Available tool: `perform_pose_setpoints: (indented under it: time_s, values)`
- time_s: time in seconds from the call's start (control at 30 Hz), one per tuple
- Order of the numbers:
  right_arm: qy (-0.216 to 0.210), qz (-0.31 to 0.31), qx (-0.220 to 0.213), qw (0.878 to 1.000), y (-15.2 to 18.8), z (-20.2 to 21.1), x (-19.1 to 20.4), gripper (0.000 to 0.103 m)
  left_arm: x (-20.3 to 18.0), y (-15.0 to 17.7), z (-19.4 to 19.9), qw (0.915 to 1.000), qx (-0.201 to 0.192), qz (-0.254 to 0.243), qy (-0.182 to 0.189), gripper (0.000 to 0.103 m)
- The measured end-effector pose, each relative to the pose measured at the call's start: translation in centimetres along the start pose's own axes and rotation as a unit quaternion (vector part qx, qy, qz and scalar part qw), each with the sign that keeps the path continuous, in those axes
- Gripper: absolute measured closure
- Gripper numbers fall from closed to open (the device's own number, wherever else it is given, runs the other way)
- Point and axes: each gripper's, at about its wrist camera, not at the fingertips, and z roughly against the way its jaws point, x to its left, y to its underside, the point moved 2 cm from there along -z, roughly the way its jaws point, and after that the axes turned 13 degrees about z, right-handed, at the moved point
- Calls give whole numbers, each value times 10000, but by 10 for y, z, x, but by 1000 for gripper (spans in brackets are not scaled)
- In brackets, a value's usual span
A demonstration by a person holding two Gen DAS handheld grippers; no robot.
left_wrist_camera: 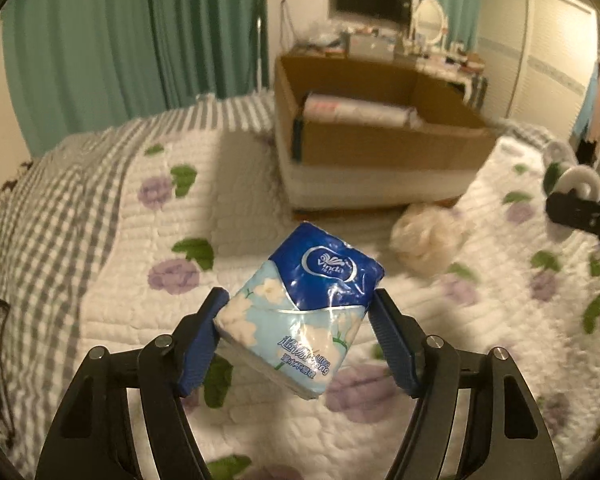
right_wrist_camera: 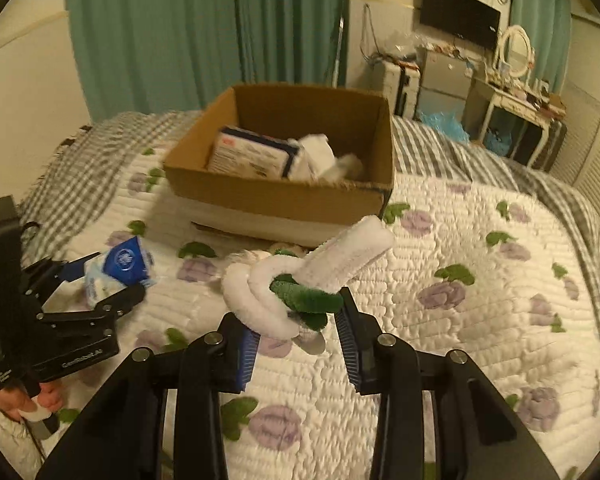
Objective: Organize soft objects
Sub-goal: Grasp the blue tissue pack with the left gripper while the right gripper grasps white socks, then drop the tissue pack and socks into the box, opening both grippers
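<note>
Left wrist view showed our left hand-held gripper (left_wrist_camera: 300, 320) clamped on a soft blue-and-white plastic pack of Vinda tissues (left_wrist_camera: 306, 308), held clear above the bed. The open brown cardboard box (left_wrist_camera: 380, 144) sat at twelve o'clock, well apart from the pack, with a white wrapped packet already lying inside. A pale fluffy ball (left_wrist_camera: 422, 242) lay on the quilt at two o'clock, near the box's foot.

In the right wrist view, our right hand-held gripper (right_wrist_camera: 296, 328) held a knotted plush toy of white and green fleece (right_wrist_camera: 296, 284), its blue pads (right_wrist_camera: 247, 354) pressing its flanks and one white limb sticking up toward one o'clock. The box stood at eleven o'clock from there, holding a packet and some white soft things.

We judged ourselves mid-carry, both pieces lifted and neither yet delivered. The next move would call for carrying each forward over the box rim and opening above the free space, one arm at a time so they did not crowd.

The bed wore a white quilted cover with purple flowers and green leaves (right_wrist_camera: 460, 320) over a grey gingham sheet (left_wrist_camera: 48, 208). Teal curtains (left_wrist_camera: 120, 40), a wall-hung black screen (right_wrist_camera: 460, 14) and a cluttered white dressing table with an oval mirror (right_wrist_camera: 514, 80) stood beyond.
</note>
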Motion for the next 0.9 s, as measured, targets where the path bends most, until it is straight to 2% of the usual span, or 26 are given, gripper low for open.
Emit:
perform_pose_setpoints:
  time_s: [0.27,0.47,0.7,0.9]
  values:
    - [129,438,-494,9977,-23,59,10,68,-29,-39,65,9981,-596,-111,123,32]
    - [258,673,-897,9934,-58,97,6,68,-50,-77,94,9953,-939,-105,190,32]
    - [400,905,-1281,9868,-111,124,-11,68,-68,-134,103,9911,-1286,40,331,32]
    - [347,888,-1426,9852,-159,102,-39,68,-75,-179,70,9889,-1435,156,341,32]
